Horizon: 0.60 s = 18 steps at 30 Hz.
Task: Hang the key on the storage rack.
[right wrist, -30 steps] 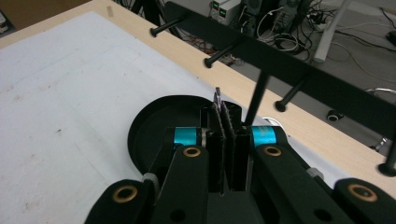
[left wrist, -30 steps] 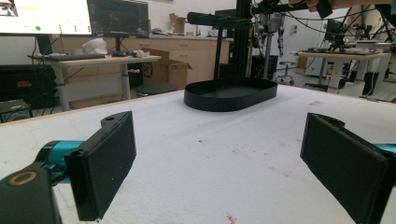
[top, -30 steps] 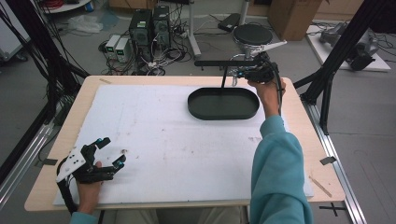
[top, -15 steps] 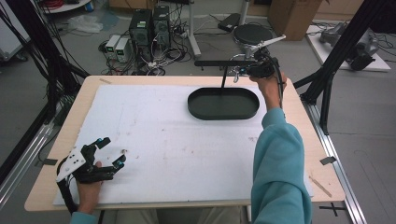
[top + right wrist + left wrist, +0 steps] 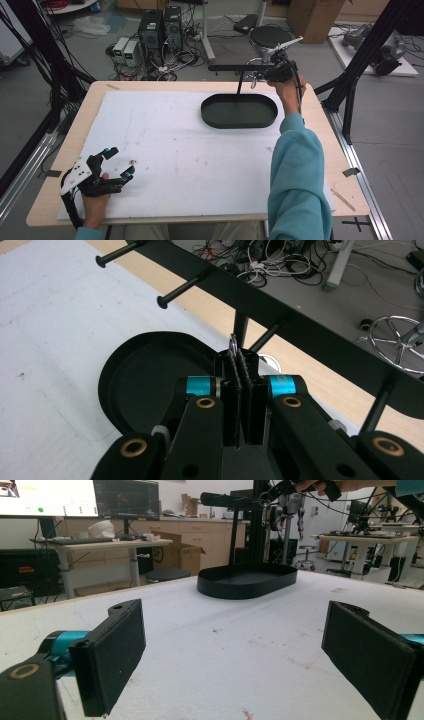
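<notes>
The right gripper (image 5: 242,356) has its two black, foam-faced jaws pressed nearly flat together, pinching a small metal ring (image 5: 233,344) whose thin, shiny arc pokes out at the tips. It is held up beside a black metal rack (image 5: 320,337), a flat bar on a slim post with round-headed pegs sticking out of it. One peg (image 5: 265,337) lies just behind the ring; whether they touch is unclear. Below sits an oval black tray (image 5: 239,111) with a low raised rim, resting on a white, faintly grainy mat (image 5: 165,150) that covers the pale wooden table (image 5: 320,107). Near the table's front left corner, the left gripper (image 5: 116,162) rests on the mat, its broad rectangular pads (image 5: 111,650) spread wide with nothing between them.
</notes>
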Motion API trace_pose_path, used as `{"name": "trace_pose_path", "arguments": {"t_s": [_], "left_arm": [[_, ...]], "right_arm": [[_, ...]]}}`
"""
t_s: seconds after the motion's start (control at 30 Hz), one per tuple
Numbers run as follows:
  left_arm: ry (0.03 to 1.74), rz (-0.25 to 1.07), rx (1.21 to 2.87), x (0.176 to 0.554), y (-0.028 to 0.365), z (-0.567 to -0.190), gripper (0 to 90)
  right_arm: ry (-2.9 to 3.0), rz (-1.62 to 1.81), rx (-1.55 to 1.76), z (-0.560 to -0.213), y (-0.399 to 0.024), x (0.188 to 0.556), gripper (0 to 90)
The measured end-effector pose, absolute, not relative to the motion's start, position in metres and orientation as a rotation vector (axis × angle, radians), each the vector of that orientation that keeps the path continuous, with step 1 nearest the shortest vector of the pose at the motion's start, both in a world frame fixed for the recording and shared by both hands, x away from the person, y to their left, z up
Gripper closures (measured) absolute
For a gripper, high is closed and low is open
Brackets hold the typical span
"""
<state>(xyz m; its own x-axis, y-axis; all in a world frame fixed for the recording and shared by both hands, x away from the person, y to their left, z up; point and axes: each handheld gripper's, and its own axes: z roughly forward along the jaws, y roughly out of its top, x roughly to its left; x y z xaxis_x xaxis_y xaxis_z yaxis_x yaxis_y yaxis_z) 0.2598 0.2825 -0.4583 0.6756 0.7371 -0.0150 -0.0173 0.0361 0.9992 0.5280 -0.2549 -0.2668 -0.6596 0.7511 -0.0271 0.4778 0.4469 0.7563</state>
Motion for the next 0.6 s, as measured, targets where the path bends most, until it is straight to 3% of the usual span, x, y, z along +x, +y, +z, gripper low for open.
{"name": "trace_pose_path", "arguments": {"t_s": [0.47, 0.53, 0.6], "left_arm": [[0.643, 0.643, 1.433, 0.2597, 0.2824, -0.4582, 10.8], [0.644, 0.645, 1.432, 0.2598, 0.2824, -0.4583, 10.8], [0.644, 0.644, 1.432, 0.2597, 0.2822, -0.4583, 10.7]], "right_arm": [[2.296, 1.052, 1.037, -0.2706, -0.2587, 0.5343, 88.2], [2.275, 1.042, 1.037, -0.271, -0.2576, 0.5345, 85.0], [2.152, 1.001, 1.055, -0.2718, -0.2532, 0.5352, 64.3]]}}
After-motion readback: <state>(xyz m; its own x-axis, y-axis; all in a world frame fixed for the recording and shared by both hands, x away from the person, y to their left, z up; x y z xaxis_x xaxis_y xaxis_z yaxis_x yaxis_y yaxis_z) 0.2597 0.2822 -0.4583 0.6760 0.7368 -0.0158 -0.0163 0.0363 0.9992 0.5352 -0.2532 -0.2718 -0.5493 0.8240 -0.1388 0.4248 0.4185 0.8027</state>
